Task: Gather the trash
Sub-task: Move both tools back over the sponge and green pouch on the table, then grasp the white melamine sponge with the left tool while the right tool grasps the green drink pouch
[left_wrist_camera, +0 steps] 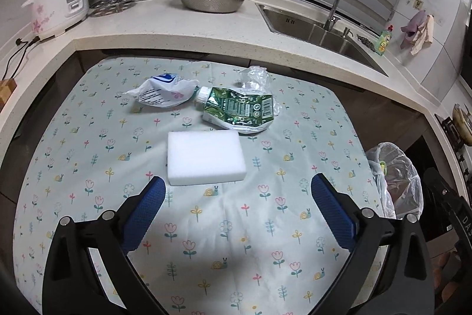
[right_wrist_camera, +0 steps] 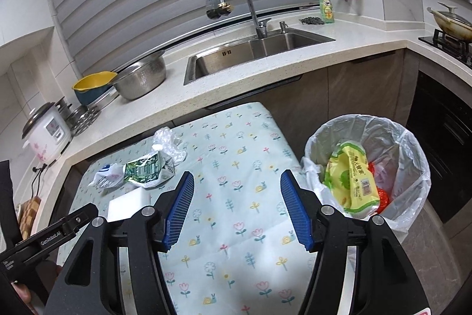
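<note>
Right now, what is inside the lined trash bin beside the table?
The trash bin holds a yellow-green snack wrapper lying on top of red packaging. Whatever lies beneath them is covered.

Trash on the cloth-covered table, bin off to the right

Ahead of the left gripper point(left_wrist_camera: 238, 184) a white rectangular foam block point(left_wrist_camera: 205, 156) lies on the floral-print tablecloth point(left_wrist_camera: 236, 241); beyond it, slightly right, a crumpled green carton with a white cap point(left_wrist_camera: 240, 109), a crumpled white printed wrapper point(left_wrist_camera: 160, 93) to its left, and a clear crumpled plastic bag point(left_wrist_camera: 257, 78) behind the carton. Right of the right gripper point(right_wrist_camera: 237, 182), just beside the table edge, stands a round bin lined with a clear plastic bag point(right_wrist_camera: 413, 149) with a yellow-green printed packet point(right_wrist_camera: 352, 176) in it. Behind the table runs the speckled stone counter point(right_wrist_camera: 236, 84) with its steel sink point(right_wrist_camera: 253, 52).
</note>
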Tool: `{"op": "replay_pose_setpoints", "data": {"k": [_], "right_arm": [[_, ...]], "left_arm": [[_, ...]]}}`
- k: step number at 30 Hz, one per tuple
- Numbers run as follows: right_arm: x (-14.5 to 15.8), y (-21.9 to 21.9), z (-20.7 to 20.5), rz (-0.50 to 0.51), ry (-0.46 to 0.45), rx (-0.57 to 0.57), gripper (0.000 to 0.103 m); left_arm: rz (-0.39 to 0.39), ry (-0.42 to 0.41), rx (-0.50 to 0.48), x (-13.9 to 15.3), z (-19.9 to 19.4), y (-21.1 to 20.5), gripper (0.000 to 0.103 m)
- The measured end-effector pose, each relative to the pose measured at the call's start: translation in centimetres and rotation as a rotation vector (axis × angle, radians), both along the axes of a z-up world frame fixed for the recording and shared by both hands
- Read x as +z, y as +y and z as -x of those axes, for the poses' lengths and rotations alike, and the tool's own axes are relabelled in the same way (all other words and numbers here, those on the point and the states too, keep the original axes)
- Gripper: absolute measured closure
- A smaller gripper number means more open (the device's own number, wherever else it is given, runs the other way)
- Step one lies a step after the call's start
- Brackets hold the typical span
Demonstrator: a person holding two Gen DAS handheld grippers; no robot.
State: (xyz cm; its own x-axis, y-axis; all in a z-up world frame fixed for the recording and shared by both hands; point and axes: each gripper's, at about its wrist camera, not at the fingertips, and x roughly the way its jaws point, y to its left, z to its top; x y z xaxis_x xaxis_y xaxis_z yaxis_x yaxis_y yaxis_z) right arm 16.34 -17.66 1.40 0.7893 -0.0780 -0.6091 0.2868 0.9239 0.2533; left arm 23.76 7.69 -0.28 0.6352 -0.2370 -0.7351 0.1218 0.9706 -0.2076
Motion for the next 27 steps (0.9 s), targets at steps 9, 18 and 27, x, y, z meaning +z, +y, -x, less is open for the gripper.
{"op": "replay_pose_setpoints", "data": {"k": [9, 18, 27], "right_arm": [[-2.4, 2.4, -3.0, -0.009, 0.044, 0.054, 0.044], [-5.7, 3.8, -7.2, -0.033, 0.096, 0.107, 0.044], [-7.6, 4.8, -10.6, -0.034, 0.115, 0.136, 0.044]], "left_arm": [[-0.021, 0.064, 0.040, -3.1, -1.8, 1.9, 0.008], [-0.035, 0.119, 0.053, -6.2, -5.0, 0.9, 0.008], [-0.152, 0.120, 0.059, -8.3, -7.6, -1.6, 0.007]]}}
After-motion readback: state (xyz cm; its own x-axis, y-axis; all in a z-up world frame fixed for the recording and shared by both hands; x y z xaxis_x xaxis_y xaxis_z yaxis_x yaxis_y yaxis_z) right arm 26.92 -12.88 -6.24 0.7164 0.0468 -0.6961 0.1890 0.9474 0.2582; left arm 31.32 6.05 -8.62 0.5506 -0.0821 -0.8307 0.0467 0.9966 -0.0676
